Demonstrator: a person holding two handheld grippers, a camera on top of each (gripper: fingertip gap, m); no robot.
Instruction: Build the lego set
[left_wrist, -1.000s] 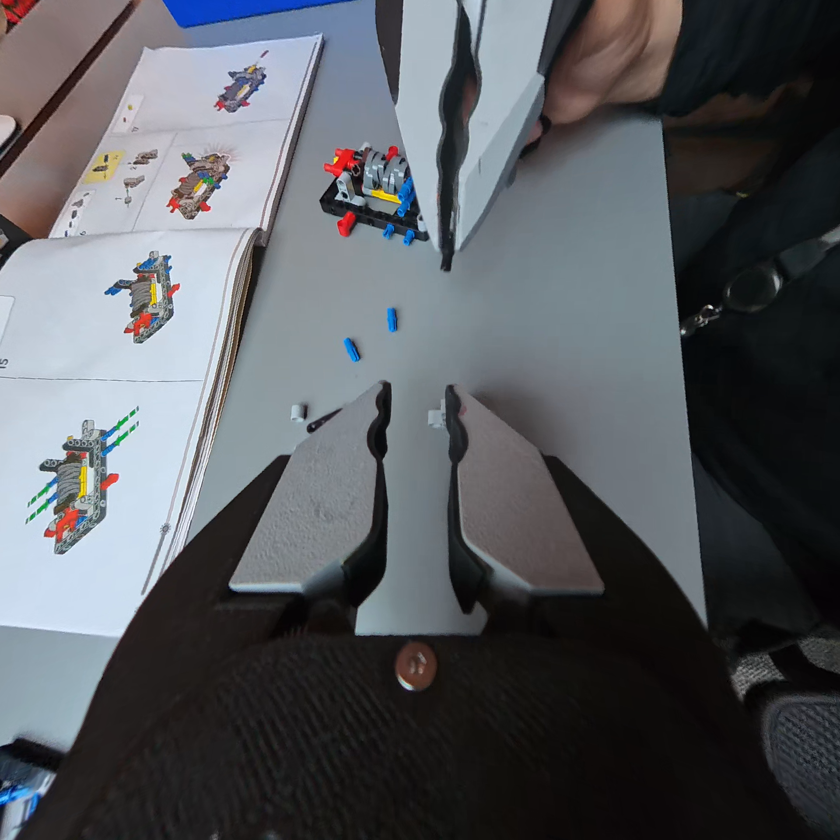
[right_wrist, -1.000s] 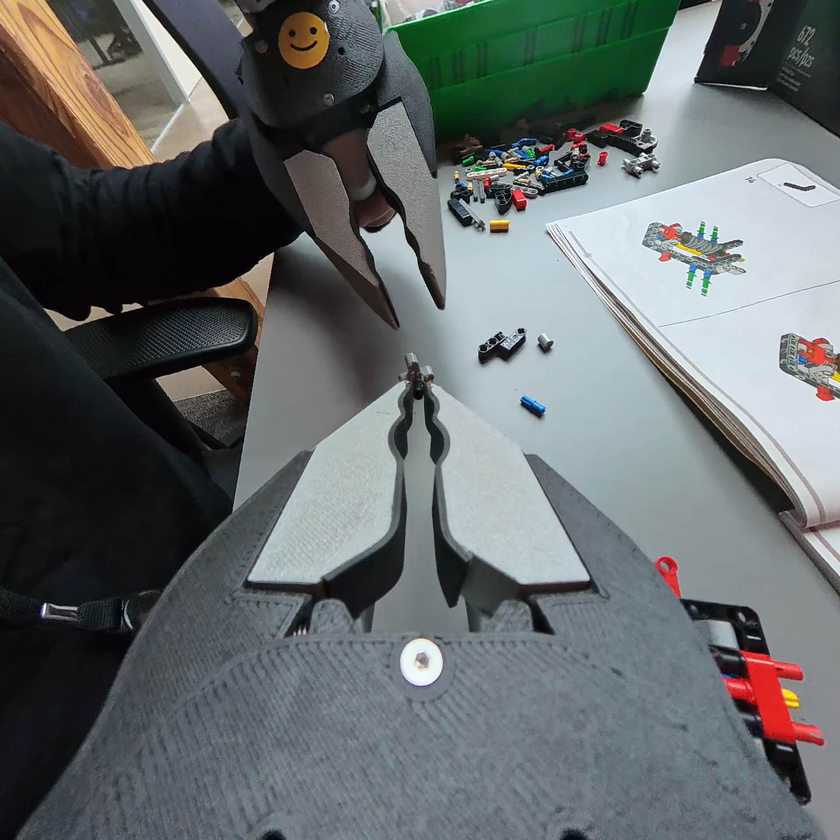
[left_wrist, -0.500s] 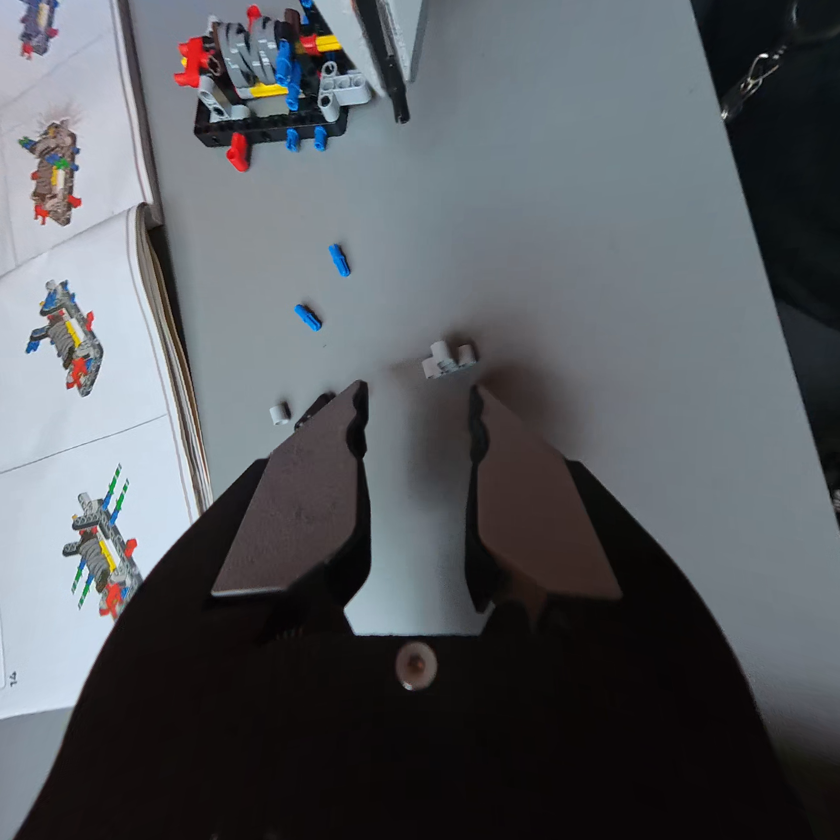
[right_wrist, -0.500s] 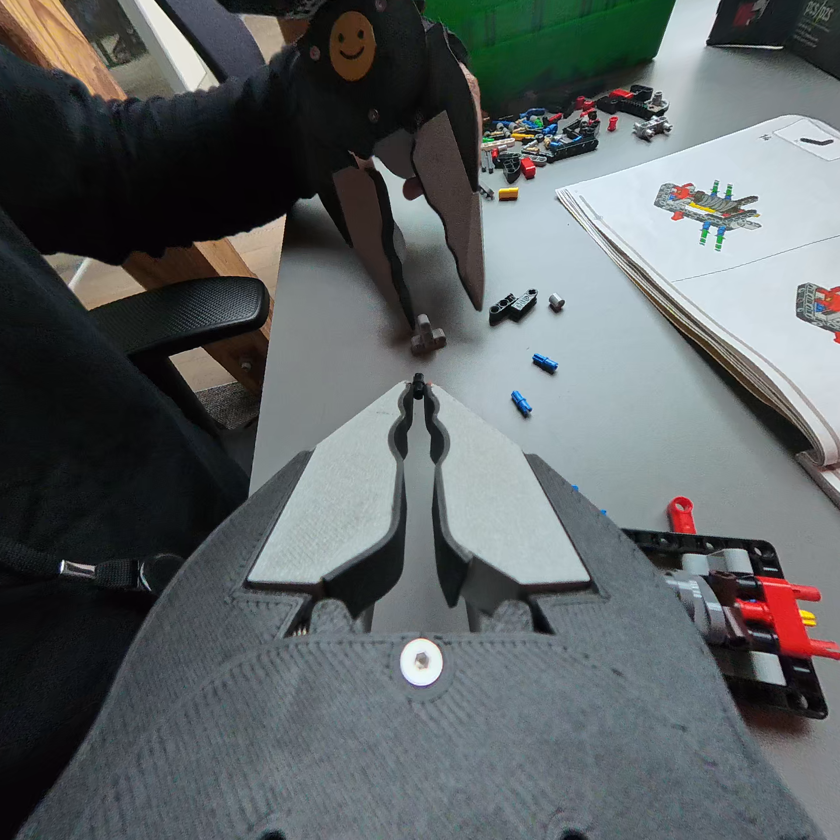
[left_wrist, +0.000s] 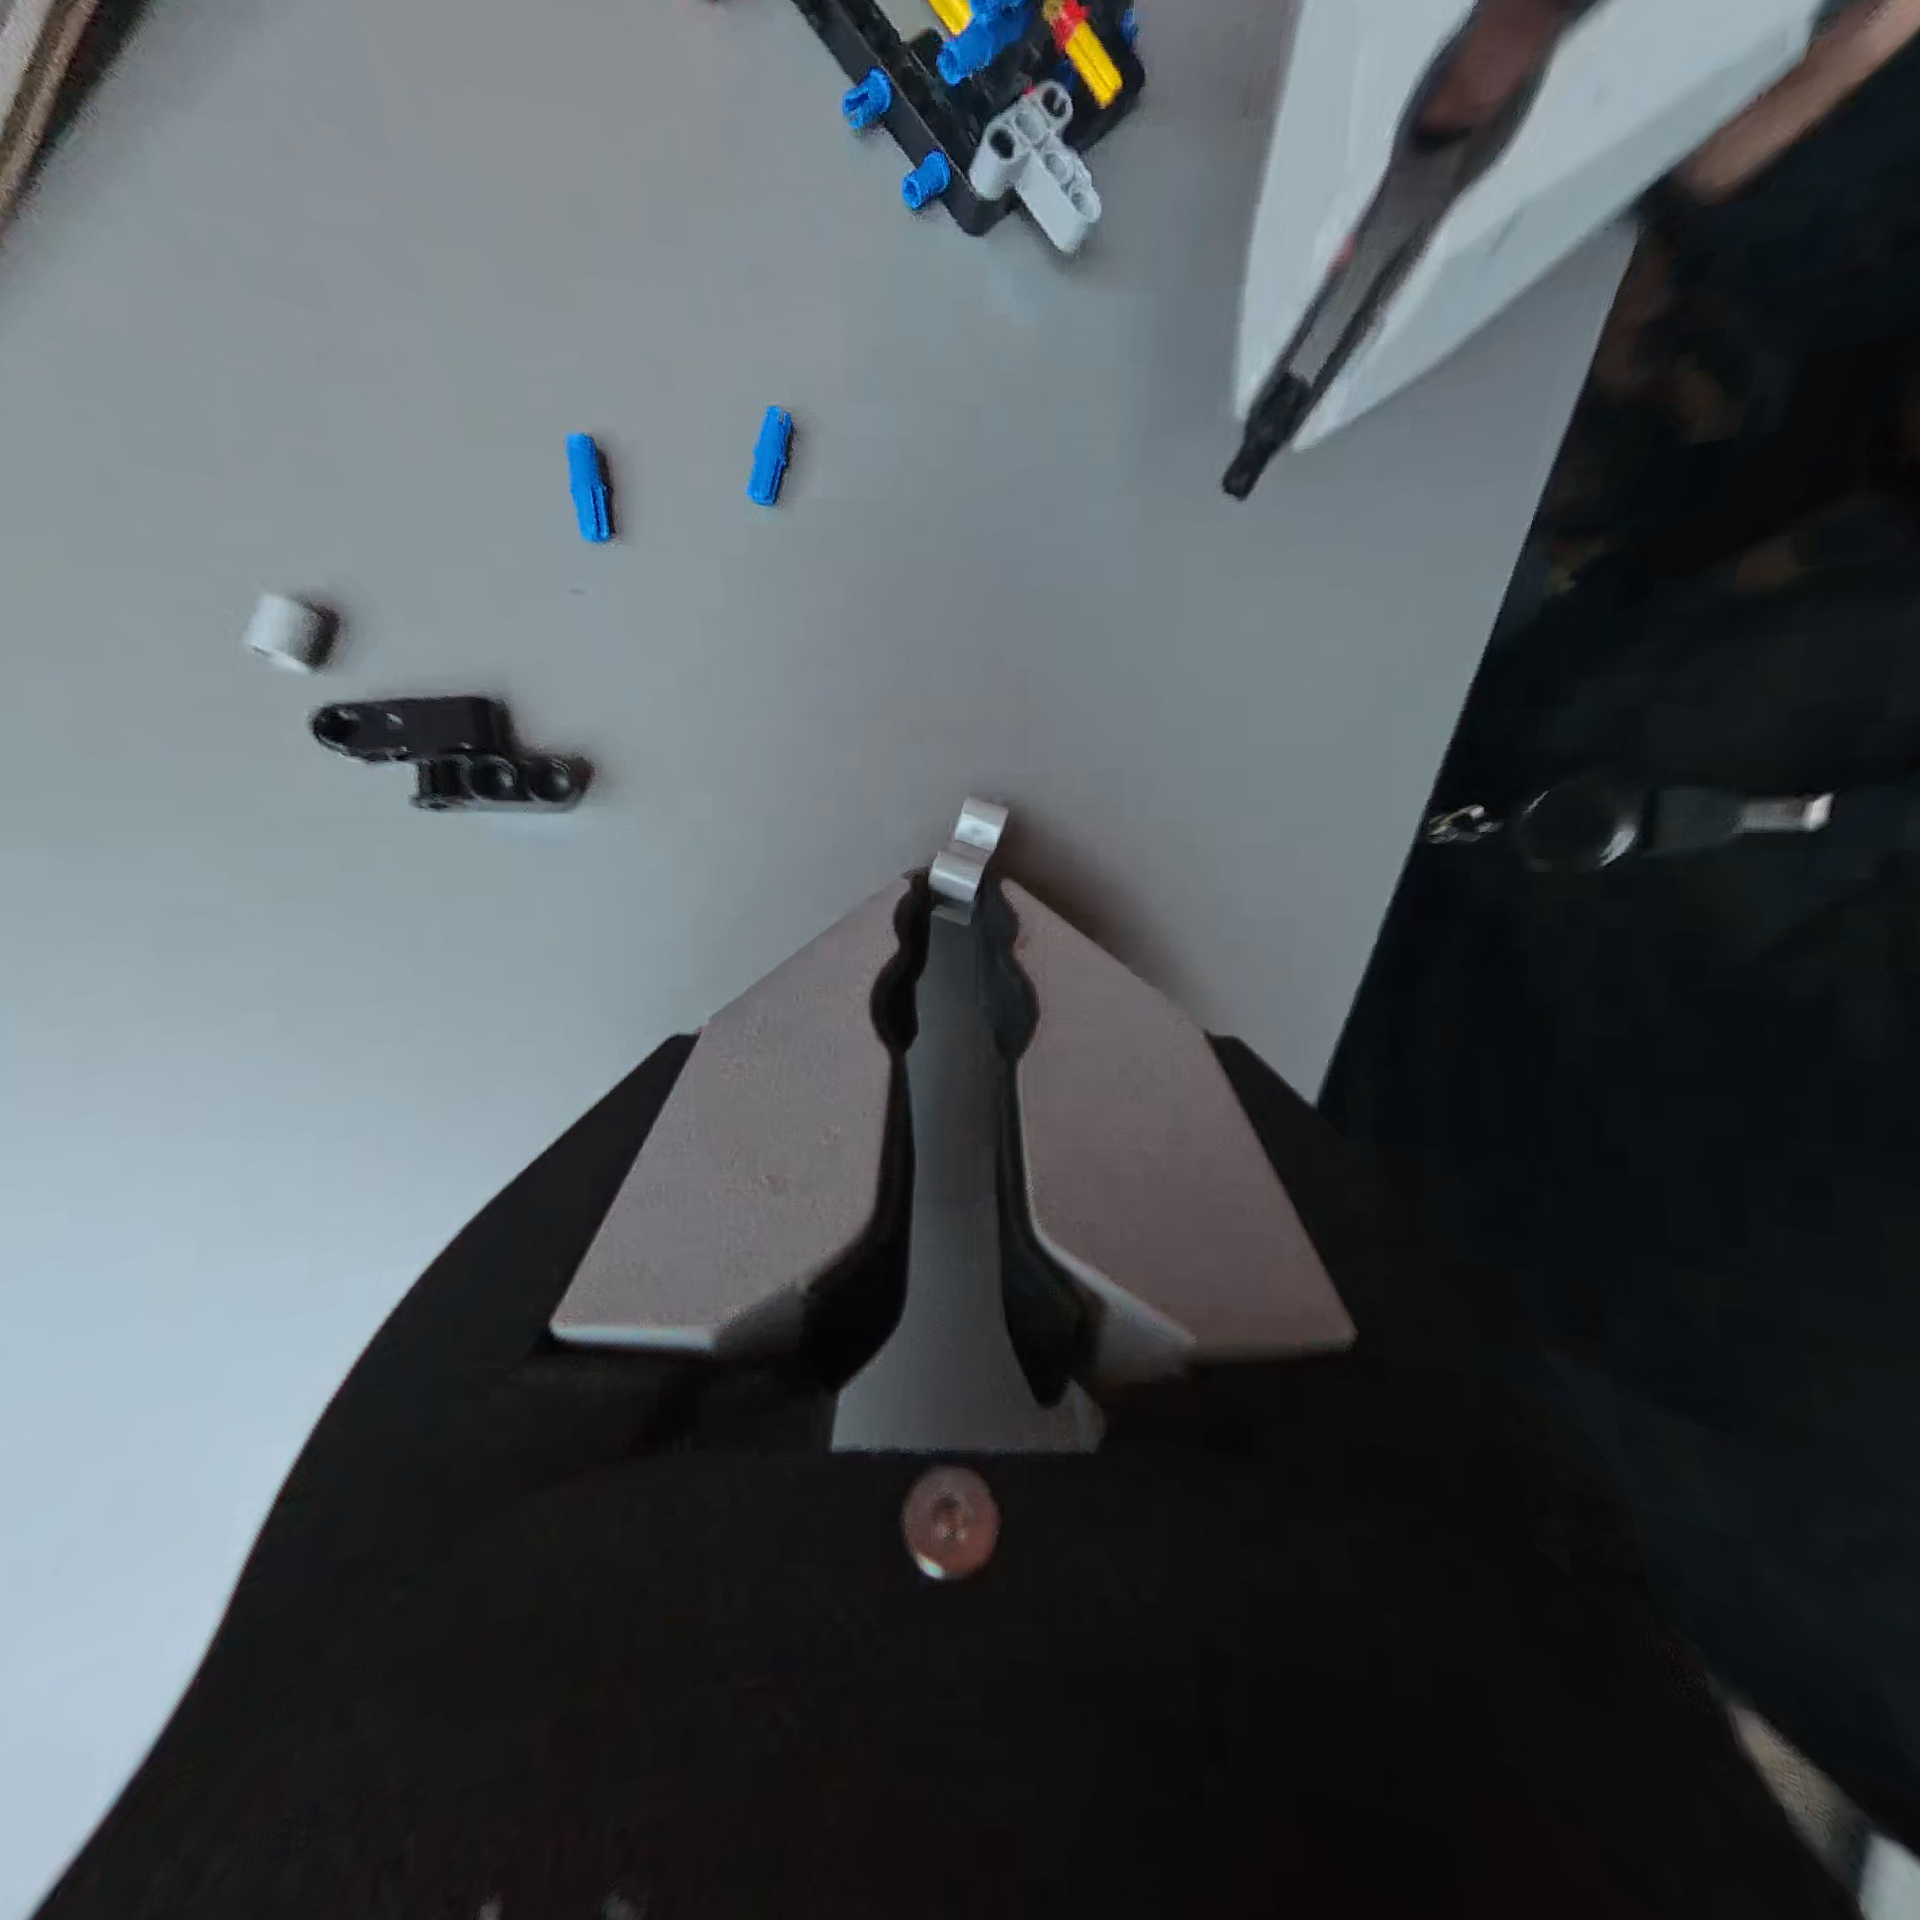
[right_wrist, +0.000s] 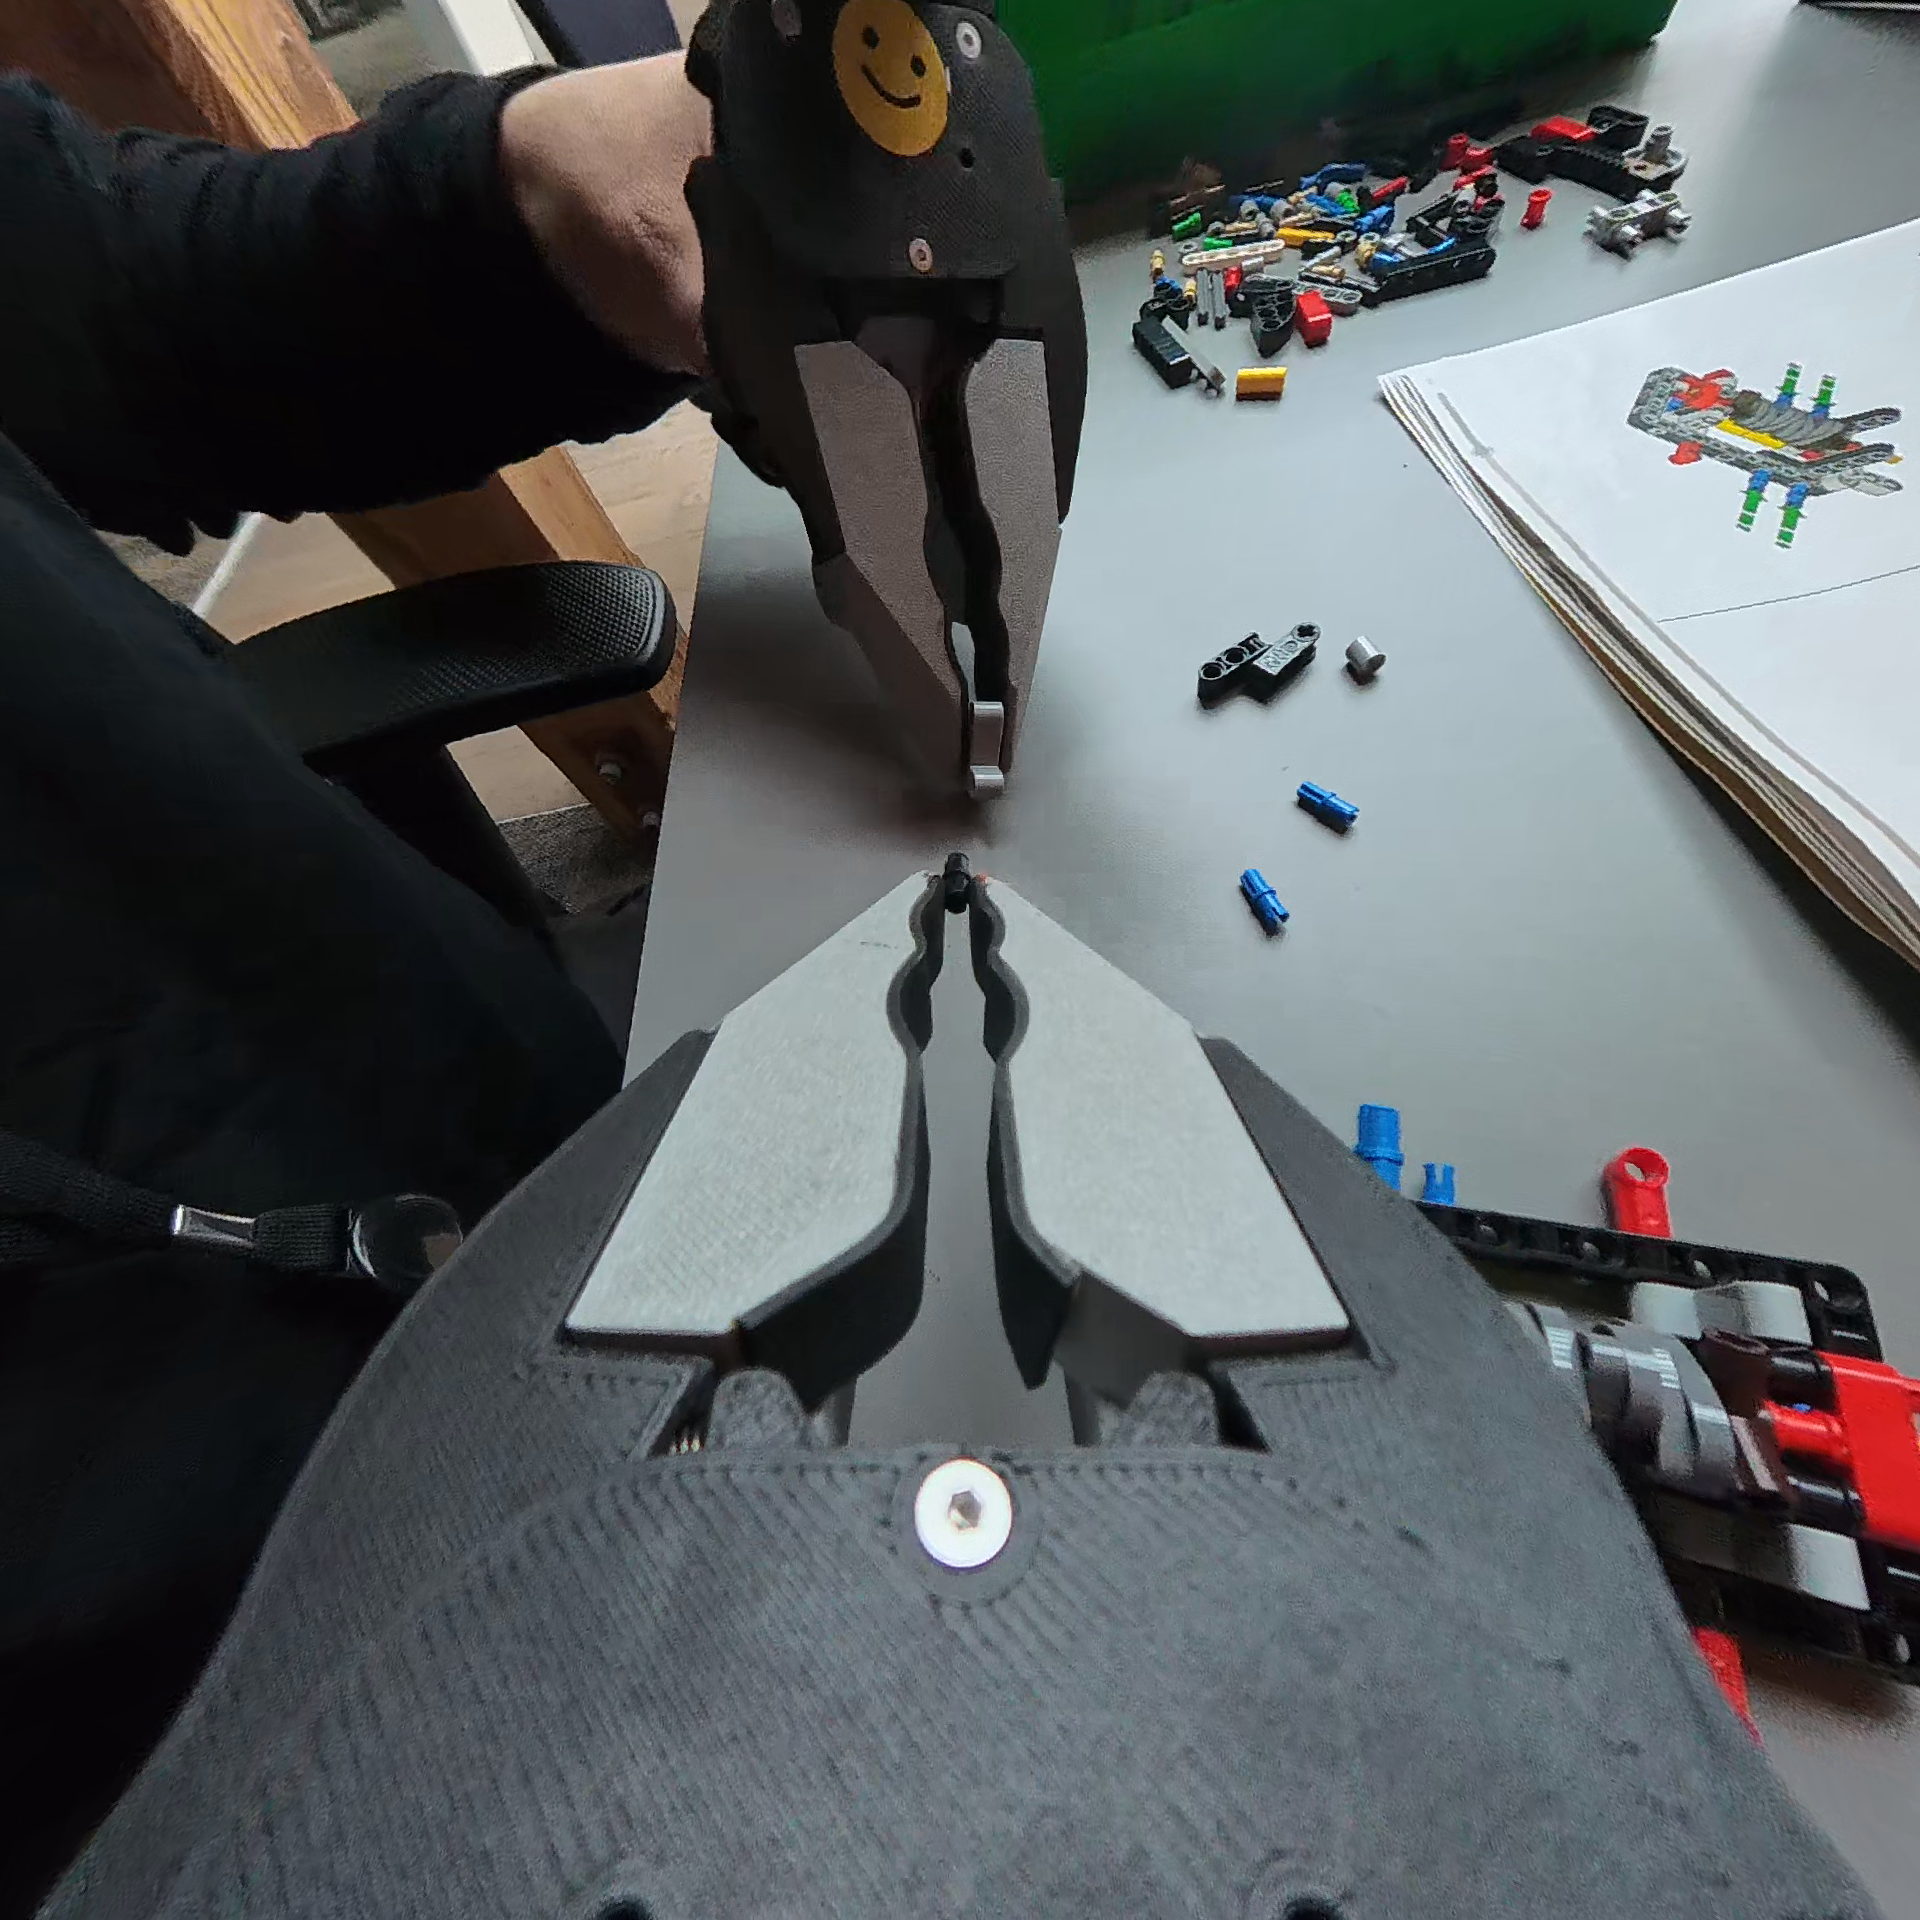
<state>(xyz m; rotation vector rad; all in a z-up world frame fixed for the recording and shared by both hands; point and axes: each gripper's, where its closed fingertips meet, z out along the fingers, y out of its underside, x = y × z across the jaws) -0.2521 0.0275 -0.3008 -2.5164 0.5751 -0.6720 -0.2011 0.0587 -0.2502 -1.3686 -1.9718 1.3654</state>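
The left gripper (left_wrist: 961, 894) is clenched on a small light grey connector piece (left_wrist: 968, 858), whose lower end touches the grey table (left_wrist: 312, 312) near the edge. The right gripper (right_wrist: 958, 883) is pinched shut on a thin black pin (right_wrist: 956, 871) that sticks out from the tips, close in front of the connector.

I think the step in hand is to join these 2 parts. To do it well, the left gripper should lift the connector a little and turn 1 of its holes toward the pin, then hold it steady while the right one pushes straight along the pin's axis. A slanted push could make the pin slip out.

The half-built black frame model (right_wrist: 1714, 1382) lies beside the right gripper, and 2 blue pins (right_wrist: 1294, 852) lie loose nearby.
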